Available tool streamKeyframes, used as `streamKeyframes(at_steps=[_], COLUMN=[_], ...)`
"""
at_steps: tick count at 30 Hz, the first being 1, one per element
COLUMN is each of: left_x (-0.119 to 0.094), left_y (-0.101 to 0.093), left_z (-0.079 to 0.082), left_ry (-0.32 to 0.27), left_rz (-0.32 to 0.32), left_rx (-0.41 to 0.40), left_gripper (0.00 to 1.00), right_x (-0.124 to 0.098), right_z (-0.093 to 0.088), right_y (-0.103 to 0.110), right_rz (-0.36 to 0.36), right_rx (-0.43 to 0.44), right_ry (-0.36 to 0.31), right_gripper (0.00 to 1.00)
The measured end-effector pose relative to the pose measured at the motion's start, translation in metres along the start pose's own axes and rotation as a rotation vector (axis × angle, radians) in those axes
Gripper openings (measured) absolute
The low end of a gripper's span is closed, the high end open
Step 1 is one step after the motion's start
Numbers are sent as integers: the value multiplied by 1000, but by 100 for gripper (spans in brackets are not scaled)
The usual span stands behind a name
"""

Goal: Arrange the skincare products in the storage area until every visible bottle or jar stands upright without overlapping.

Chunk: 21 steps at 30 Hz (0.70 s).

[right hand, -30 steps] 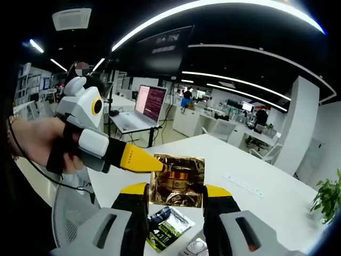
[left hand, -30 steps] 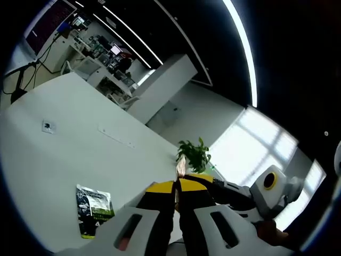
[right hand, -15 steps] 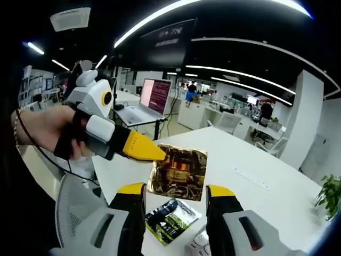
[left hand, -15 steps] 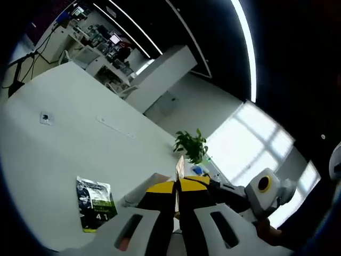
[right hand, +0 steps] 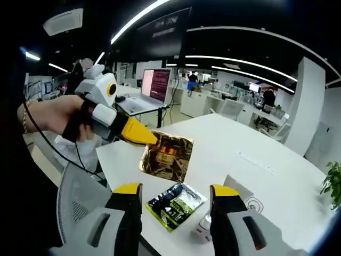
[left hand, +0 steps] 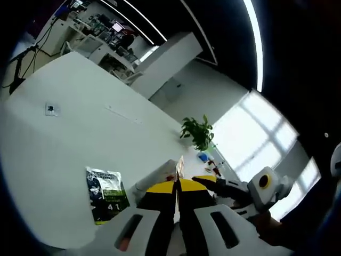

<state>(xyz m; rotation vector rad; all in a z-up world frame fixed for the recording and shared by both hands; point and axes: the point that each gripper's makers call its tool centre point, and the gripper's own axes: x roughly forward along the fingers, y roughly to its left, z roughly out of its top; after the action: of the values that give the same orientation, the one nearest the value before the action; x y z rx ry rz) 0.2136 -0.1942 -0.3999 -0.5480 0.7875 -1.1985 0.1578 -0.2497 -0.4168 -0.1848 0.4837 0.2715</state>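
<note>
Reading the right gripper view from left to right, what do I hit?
Person's hand → left gripper holding the gold sachet → dark green sachet on the white table → potted plant at the far right.

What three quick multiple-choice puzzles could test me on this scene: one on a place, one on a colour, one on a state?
1. Where does the dark green-labelled packet lie?
A. On the white table
B. On the laptop
C. On the chair

2. What colour is the sachet held up by the left gripper?
A. Blue
B. Gold
C. White

3. How do the right gripper's jaws stand?
A. Shut on the sachet
B. Shut on the packet
C. Open, holding nothing

Answers: 1 A, it rests flat near the table's near edge; 2 B, its foil shines gold; 3 C, the packet and table show through the wide gap.
</note>
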Motion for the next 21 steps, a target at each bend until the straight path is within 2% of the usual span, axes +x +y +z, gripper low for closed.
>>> streamKeyframes(at_steps=[4,10,21], left_x=[0,0,7], left_y=[13,29,53], left_z=[-9,-18,-32], left_ry=[39,87,202], left_rz=[38,69,81], left_rx=[-11,-19,-18], left_gripper=[0,0,0], right_x=[-2,-5,-13], right_z=[-19,-35,-54], right_y=[-2,-4,-2], right_rz=[10,21,68], right_rx=[-2,6,27], right_ry=[34,19,0], right_gripper=[48,53,79])
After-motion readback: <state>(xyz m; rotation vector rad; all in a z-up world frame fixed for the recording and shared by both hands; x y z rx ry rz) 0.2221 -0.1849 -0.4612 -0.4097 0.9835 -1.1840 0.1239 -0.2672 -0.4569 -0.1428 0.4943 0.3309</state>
